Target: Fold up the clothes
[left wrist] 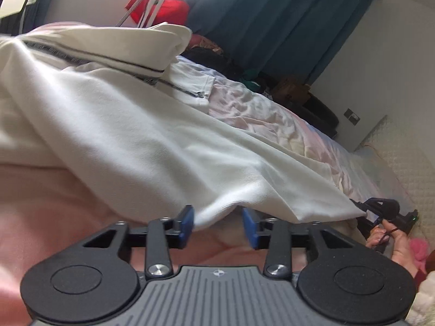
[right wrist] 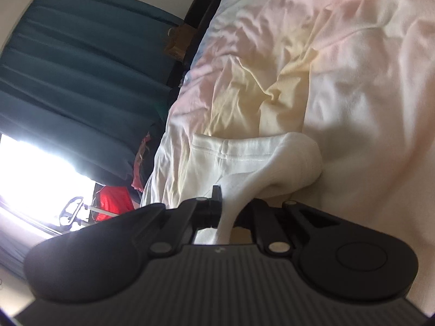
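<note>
A white zip-up garment [left wrist: 130,125] lies spread on the bed, its dark zipper [left wrist: 174,87] running toward the back. My left gripper [left wrist: 218,225] is open, its blue pads [left wrist: 187,221] on either side of the garment's lower hem, which sags between them. In the left wrist view my right gripper [left wrist: 365,212] sits at the far right, pinching the hem's corner. In the right wrist view my right gripper [right wrist: 231,206] is shut on a bunched strip of the white garment [right wrist: 261,163], which stretches away over the bedsheet.
The bed has a wrinkled pastel pink and yellow sheet [right wrist: 339,68]. Teal curtains [left wrist: 272,21] and a bright window are behind. A red bag [left wrist: 163,8] and dark clutter [left wrist: 293,89] lie along the bed's far side. A white quilted headboard [left wrist: 407,163] is at right.
</note>
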Available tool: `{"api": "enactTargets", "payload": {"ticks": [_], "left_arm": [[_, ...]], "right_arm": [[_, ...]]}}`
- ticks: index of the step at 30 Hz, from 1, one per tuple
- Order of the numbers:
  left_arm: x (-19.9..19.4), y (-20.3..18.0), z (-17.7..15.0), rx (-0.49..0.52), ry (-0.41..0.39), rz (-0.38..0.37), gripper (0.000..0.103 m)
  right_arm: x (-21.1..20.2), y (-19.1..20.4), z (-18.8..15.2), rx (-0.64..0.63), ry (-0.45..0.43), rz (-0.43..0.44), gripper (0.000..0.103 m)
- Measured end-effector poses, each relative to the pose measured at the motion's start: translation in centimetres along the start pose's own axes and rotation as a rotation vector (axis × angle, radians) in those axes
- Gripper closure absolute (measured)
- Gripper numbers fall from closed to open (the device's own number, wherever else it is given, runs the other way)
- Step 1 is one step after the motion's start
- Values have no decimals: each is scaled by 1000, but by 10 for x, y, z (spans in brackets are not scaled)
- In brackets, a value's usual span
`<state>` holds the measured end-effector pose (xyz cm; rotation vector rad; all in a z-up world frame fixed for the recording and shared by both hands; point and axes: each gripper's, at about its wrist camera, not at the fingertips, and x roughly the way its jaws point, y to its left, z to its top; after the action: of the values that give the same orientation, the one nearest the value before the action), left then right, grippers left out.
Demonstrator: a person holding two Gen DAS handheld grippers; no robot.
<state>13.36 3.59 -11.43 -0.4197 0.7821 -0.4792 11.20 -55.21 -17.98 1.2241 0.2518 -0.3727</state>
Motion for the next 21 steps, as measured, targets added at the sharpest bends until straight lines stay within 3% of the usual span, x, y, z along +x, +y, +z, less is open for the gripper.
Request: {"api": "enactTargets", "payload": {"ticks": [3,6,9,11,14,16,19,21], "left_arm": [[-35,37,3,-213,-26,21,30],[-61,96,9,-560,-106,89,28],[-85,154,9,-938,-278,146,31],[-100,180,6,-1086,-425,164,31],[-105,203,8,-1185,-538,112,33],[-106,205,19,-1130,-534,126,63],[-115,200,38,-1004,-519,177,92],[-130,195,51,-921,-524,220,94]], "right_arm": [[1,-1,4,-9,2,-11,98],[0,-2,6,-14,1,-20,98],[-1,-3,7,-13,1,-24,98],[-2,-4,7,-8,0,-22,98],[-3,-4,6,6,-10,-23,98],[-3,-4,5,9,-18,-26,98],[-5,-3,7,19,-24,-17,98],[-6,-3,8,24,-27,-13,98]]}}
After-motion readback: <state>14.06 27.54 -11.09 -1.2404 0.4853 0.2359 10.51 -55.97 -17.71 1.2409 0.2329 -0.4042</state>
